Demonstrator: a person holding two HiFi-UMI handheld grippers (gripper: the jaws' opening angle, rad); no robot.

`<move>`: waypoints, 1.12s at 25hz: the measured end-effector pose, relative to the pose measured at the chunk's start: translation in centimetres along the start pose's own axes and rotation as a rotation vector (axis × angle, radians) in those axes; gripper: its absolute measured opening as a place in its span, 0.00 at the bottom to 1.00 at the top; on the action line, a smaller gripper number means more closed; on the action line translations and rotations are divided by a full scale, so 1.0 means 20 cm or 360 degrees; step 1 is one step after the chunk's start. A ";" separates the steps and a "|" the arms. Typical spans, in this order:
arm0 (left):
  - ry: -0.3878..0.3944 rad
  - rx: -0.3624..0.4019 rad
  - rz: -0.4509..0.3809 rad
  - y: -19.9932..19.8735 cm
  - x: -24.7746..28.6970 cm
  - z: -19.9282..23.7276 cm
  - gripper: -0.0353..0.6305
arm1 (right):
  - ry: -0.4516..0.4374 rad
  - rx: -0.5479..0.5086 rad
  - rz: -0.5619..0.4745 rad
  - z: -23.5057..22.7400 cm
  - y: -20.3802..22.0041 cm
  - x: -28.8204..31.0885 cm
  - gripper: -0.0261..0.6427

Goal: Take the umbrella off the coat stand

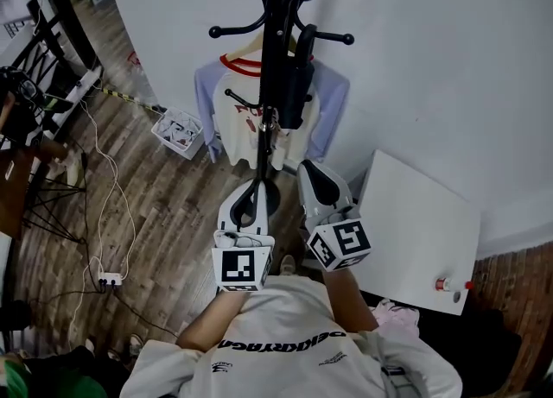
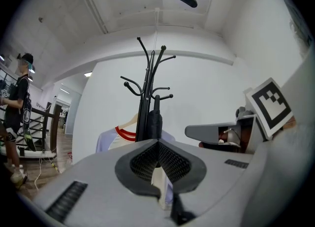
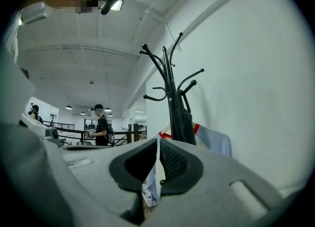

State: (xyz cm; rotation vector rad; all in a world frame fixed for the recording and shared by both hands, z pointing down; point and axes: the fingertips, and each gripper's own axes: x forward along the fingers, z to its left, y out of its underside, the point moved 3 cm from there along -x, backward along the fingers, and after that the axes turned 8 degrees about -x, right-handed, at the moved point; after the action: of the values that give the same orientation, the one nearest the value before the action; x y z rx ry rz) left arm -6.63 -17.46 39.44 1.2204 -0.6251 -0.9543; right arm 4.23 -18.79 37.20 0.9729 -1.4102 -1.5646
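A black coat stand (image 1: 275, 51) rises against the white wall. A folded black umbrella (image 1: 299, 85) hangs from one of its hooks, beside the pole. Behind it hangs a white and lavender shirt (image 1: 232, 116) with a red collar. My left gripper (image 1: 256, 184) is shut and empty, a short way in front of the stand's pole. My right gripper (image 1: 309, 167) is also shut and empty, just below the umbrella. The left gripper view shows the umbrella (image 2: 155, 120) straight ahead over shut jaws. In the right gripper view the umbrella (image 3: 182, 121) hangs ahead, slightly to the right.
A white crate (image 1: 179, 133) sits on the wooden floor left of the stand. A white tabletop (image 1: 423, 224) stands at the right against the wall. Cables and a power strip (image 1: 110, 280) lie on the floor at left. A person (image 3: 101, 126) stands in the background.
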 end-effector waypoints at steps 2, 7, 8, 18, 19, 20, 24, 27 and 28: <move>-0.0010 0.0004 -0.0002 0.02 0.04 -0.01 0.05 | -0.0029 -0.0020 -0.0001 -0.05 0.01 0.04 0.06; -0.0026 0.0010 0.0012 0.06 0.13 -0.07 0.05 | -0.0092 -0.0040 -0.0006 -0.20 0.03 0.13 0.10; -0.0039 0.0015 0.0017 0.06 0.13 -0.08 0.05 | -0.0106 -0.0039 -0.0005 -0.23 0.03 0.15 0.11; -0.0123 0.0053 0.0063 0.15 0.18 -0.15 0.05 | -0.0305 -0.0045 0.0052 -0.41 0.07 0.33 0.32; -0.0129 0.0057 0.0072 0.15 0.18 -0.15 0.05 | -0.0324 -0.0051 0.0058 -0.41 0.07 0.35 0.34; -0.0134 0.0059 0.0081 0.17 0.18 -0.15 0.05 | -0.0339 -0.0059 0.0061 -0.42 0.07 0.37 0.35; -0.0157 0.0071 0.0094 0.19 0.17 -0.14 0.05 | -0.0367 -0.0097 0.0079 -0.46 0.08 0.46 0.43; -0.0165 0.0087 0.0089 0.19 0.18 -0.13 0.05 | -0.0404 -0.0125 0.0104 -0.47 0.10 0.54 0.48; -0.0169 0.0097 0.0087 0.19 0.18 -0.12 0.05 | -0.0418 -0.0134 0.0110 -0.48 0.11 0.56 0.50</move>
State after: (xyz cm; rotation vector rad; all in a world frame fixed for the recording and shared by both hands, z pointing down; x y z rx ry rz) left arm -1.83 -19.20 42.16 1.2061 -0.7729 -0.9646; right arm 8.82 -32.86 38.20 0.6799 -1.5240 -1.7325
